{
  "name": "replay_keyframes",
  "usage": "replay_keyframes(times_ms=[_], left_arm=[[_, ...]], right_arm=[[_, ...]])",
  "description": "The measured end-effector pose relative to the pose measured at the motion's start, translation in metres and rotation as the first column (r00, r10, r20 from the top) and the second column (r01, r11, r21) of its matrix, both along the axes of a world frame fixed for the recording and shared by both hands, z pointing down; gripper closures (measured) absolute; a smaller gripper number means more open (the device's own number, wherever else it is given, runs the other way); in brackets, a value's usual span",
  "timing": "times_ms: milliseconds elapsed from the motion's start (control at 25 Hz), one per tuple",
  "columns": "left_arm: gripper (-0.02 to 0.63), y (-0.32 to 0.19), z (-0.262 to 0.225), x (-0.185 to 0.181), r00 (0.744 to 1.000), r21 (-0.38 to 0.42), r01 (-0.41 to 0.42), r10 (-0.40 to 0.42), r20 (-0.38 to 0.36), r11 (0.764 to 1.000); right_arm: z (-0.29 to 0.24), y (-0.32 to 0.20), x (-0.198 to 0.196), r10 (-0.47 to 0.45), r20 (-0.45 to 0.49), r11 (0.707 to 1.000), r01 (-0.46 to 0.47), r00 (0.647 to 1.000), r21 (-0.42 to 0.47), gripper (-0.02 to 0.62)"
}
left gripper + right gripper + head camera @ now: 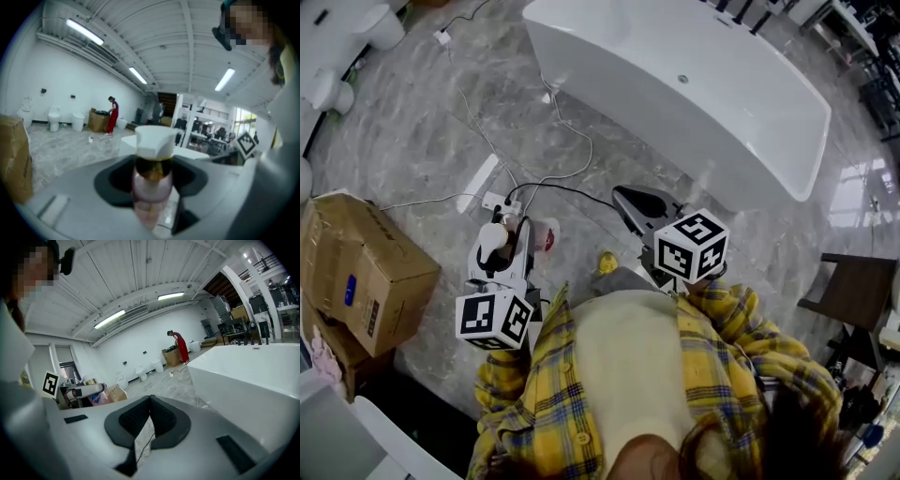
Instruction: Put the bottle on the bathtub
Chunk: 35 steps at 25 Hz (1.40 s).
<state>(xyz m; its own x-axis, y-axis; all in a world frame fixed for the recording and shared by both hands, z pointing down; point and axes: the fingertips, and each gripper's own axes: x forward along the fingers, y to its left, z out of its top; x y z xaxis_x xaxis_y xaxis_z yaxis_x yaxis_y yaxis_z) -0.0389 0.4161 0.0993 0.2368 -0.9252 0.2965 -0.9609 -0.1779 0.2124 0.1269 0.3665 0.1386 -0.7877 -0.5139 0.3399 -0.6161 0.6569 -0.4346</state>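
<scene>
The bottle (151, 183) has a clear pink body and a white cap (154, 139). It stands upright between the jaws of my left gripper (518, 236), which is shut on its body. In the head view the bottle (544, 234) is held over the marble floor, well short of the white bathtub (694, 94). My right gripper (633, 200) hovers beside it, nearer the tub, with its jaws closed together and nothing between them (150, 401). The right gripper view shows the bathtub wall (253, 380) close on the right.
A cardboard box (358, 270) sits at the left. A power strip (501, 200) and cables (572, 141) lie on the floor before the tub. There is a small yellow object (607, 262) by my feet and a dark stool (853, 289) at right. A person in red (181, 347) stands far off.
</scene>
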Motion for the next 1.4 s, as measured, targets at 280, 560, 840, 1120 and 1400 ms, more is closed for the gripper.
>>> replay_keyframes(times_ms=[280,560,840,1120,1400], left_arm=[[0.391,-0.030,0.002,-0.003,0.999,-0.017,0.017,-0.016,0.033,1.000],[0.391,-0.060,0.008,-0.002,0.999,-0.036,-0.026,0.028,0.036,0.999],[0.391,-0.111,0.019,-0.017,0.996,-0.033,-0.083,0.084,0.025,0.996],[0.391,-0.172,0.031,-0.040,0.989,-0.047,-0.146,0.147,0.015,0.988],[0.391,-0.226,0.044,-0.067,0.974,-0.080,-0.218,0.223,0.046,0.973]], right_arm=[[0.001,-0.028,0.003,-0.001,0.008,1.000,0.001,1.000,0.003,0.583],[0.002,-0.048,-0.004,-0.003,-0.004,1.000,0.003,1.000,0.018,0.583],[0.012,-0.089,-0.023,0.028,-0.035,1.000,-0.028,0.999,0.011,0.583],[0.012,-0.149,-0.058,0.055,-0.051,0.998,-0.055,0.997,0.006,0.583],[0.017,-0.203,-0.098,0.087,-0.056,0.996,-0.088,0.995,-0.022,0.583]])
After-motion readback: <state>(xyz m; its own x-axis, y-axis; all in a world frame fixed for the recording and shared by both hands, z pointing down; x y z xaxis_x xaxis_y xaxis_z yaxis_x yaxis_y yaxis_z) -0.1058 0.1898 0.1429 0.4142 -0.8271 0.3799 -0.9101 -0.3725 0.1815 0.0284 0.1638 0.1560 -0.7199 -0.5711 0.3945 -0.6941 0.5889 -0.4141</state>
